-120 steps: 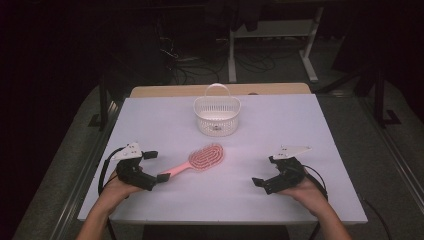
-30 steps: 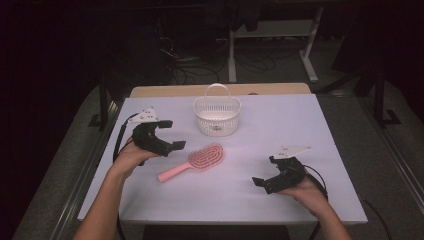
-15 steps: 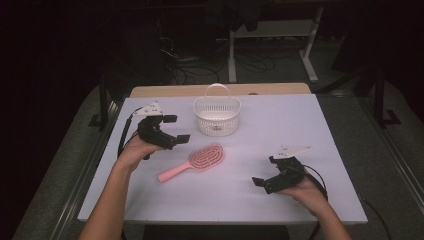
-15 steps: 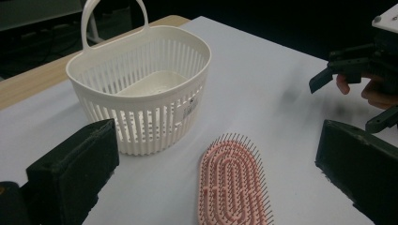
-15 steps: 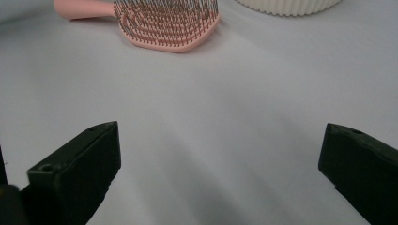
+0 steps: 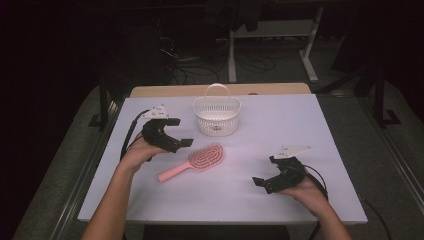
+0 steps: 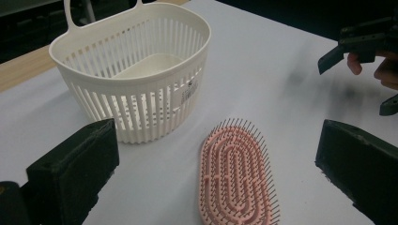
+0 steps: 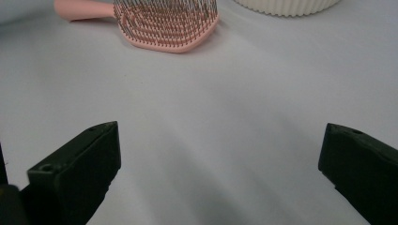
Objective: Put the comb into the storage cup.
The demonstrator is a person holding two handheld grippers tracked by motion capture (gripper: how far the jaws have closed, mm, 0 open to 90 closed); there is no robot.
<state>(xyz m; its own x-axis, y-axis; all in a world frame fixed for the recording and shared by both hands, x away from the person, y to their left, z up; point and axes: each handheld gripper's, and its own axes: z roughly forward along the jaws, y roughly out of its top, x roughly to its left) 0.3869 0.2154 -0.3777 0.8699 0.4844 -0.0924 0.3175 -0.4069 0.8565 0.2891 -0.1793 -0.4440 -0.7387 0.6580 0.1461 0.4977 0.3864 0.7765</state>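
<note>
High view: my left gripper point(image 6: 176, 133) spread above the pink hairbrush point(image 6: 194, 162).
Probably aiming for its head; right gripper point(image 6: 265, 181) rests spread on the surface point(image 6: 300, 120).

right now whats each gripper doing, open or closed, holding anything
left gripper: open, holding nothing, raised near the pink hairbrush and white basket.
right gripper: open, holding nothing, low over the table.
</note>
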